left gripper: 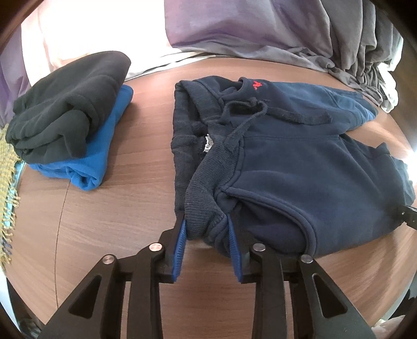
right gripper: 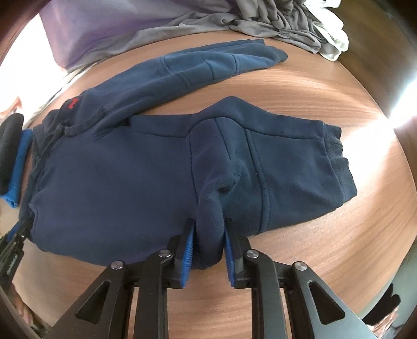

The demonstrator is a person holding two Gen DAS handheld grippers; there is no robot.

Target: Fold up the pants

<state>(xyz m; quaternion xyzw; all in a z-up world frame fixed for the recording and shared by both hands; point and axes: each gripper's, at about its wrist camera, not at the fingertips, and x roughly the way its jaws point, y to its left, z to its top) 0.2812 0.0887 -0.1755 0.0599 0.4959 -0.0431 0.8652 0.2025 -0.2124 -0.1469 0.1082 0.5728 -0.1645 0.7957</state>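
Between both grippers' pinching jaws, left gripper (left gripper: 207,226) and right gripper (right gripper: 209,226), navy pants (right gripper: 117,177).

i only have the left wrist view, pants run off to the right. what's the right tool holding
Observer: The right tool is shut on a raised fold of the navy pants, partway along the near leg.
Operator: where's the near leg's cuff
Observer: Its ribbed cuff lies flat on the wooden table, to the right of that grip.
Operator: and the far leg
Observer: The far leg lies stretched out behind, angled away from the near leg, with bare table between them.
Operator: what's past its end
Observer: A white garment sits beside the grey clothes pile at the table's back edge.
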